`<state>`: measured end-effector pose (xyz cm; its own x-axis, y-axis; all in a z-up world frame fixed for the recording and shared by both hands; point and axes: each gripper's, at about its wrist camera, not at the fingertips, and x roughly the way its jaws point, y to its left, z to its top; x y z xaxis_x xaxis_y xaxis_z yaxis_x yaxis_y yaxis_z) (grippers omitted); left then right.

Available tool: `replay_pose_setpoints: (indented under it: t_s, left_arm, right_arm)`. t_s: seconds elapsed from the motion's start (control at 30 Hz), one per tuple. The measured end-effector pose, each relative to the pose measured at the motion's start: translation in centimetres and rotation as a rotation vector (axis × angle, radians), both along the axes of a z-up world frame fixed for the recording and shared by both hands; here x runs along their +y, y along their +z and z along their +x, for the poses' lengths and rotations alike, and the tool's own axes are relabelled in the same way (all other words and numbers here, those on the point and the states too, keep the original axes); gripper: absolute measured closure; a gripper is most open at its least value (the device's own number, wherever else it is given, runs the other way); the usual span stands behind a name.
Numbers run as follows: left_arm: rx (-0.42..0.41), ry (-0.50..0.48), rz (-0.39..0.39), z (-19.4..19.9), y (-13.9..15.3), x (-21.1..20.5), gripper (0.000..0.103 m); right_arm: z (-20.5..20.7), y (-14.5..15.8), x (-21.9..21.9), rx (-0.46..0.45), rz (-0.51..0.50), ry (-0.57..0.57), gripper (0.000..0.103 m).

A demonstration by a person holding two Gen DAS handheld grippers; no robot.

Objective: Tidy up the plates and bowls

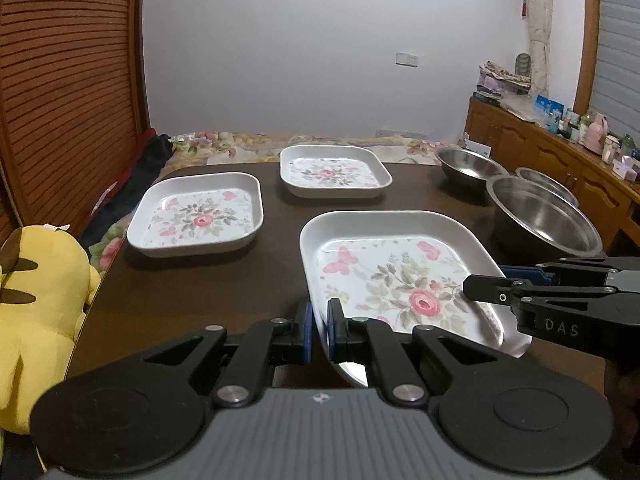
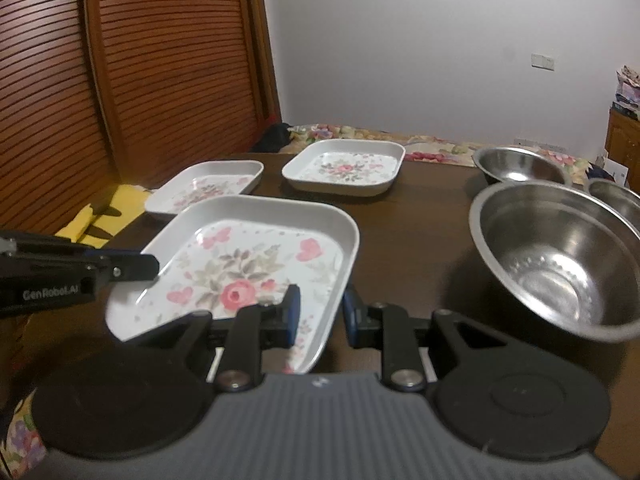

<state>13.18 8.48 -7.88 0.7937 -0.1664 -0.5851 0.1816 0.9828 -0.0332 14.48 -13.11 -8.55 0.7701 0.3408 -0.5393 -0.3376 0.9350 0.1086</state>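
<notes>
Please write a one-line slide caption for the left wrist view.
Both tools, left and right, grip the near floral plate by opposite rims above the dark table.

Three white square plates point(image 1: 396, 276) point(image 1: 198, 216) point(image 1: 334, 170) carry pink rose and butterfly patterns. The bowls point(image 2: 560, 256) are shiny silver steel. The table point(image 1: 192, 292) is dark brown.

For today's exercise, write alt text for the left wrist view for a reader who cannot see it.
Both grippers, left and right, grip a floral square plate by its rim above a dark table. Two matching plates and three steel bowls sit behind.
</notes>
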Motion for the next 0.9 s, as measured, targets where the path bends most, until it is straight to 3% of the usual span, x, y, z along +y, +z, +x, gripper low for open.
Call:
replay_pose_setpoints:
  t_s: [0.9]
  left_arm:
    - [0.040, 0.028, 0.020, -2.7, -2.8, 0.8, 0.094]
  right_arm:
    - [-3.7, -2.2, 1.5, 0.016, -0.020, 0.022, 0.078]
